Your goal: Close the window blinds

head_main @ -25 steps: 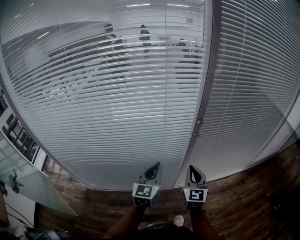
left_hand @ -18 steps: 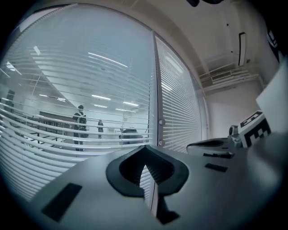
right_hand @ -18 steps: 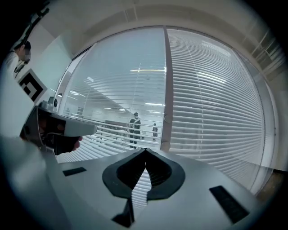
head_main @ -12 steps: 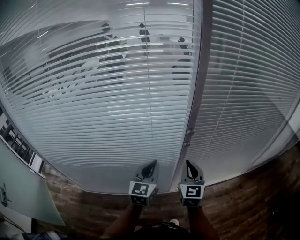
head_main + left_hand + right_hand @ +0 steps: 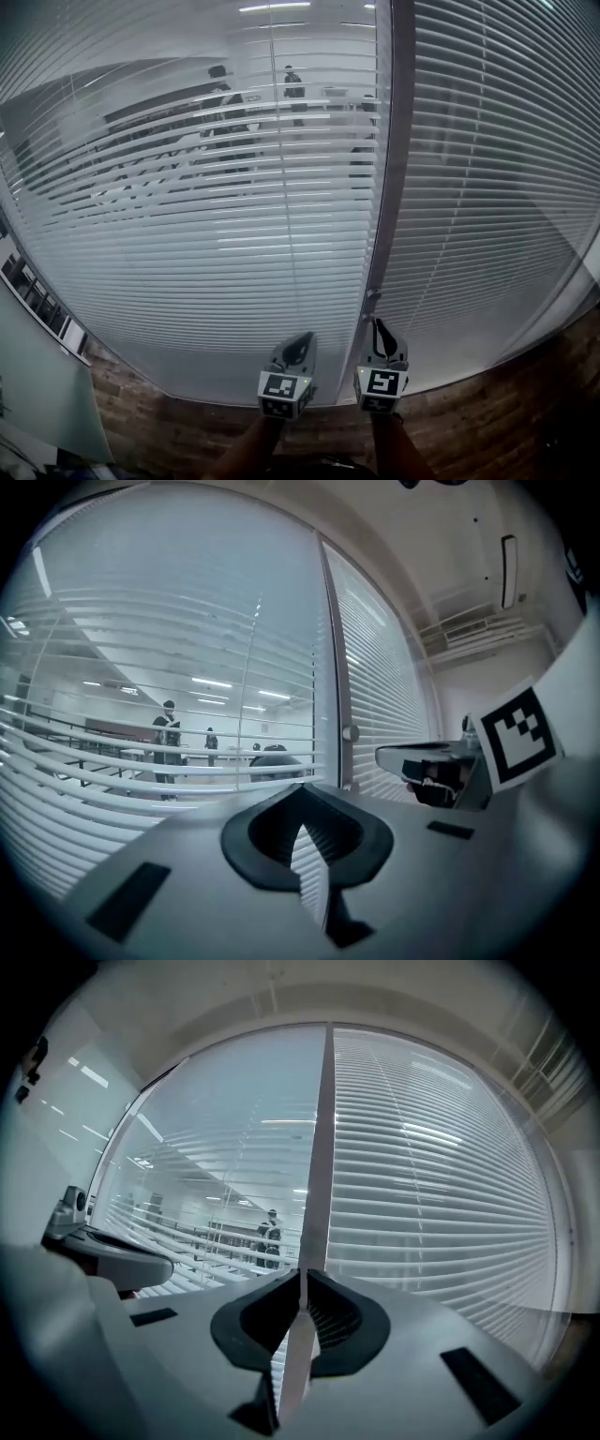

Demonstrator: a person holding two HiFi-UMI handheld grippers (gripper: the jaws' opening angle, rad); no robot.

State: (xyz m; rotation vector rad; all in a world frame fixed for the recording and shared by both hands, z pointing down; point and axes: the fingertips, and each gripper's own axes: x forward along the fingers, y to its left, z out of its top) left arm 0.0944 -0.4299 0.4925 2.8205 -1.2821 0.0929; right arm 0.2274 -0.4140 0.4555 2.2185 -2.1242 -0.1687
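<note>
White slatted blinds cover two glass panes. On the left pane the slats (image 5: 187,225) stand open and a room shows through; on the right pane the slats (image 5: 487,187) look closer to flat. A grey post (image 5: 392,150) divides them, with a small knob (image 5: 373,295) low on it, also the knob (image 5: 350,733). My left gripper (image 5: 298,345) and right gripper (image 5: 381,330) point at the window side by side, both shut and empty. The right one's jaws have just eased apart a hair and still meet at the tips. Its tip sits just below the knob.
Beyond the glass stand people (image 5: 220,80) among desks. Dark wood flooring (image 5: 469,422) runs along the window's foot. A pale glass panel (image 5: 37,412) stands at the lower left. A ceiling unit (image 5: 506,569) hangs at the right.
The post has slid leftwards in the head view and the panel at the left has shrunk. Both grippers stay side by side, the right one now nearer the knob.
</note>
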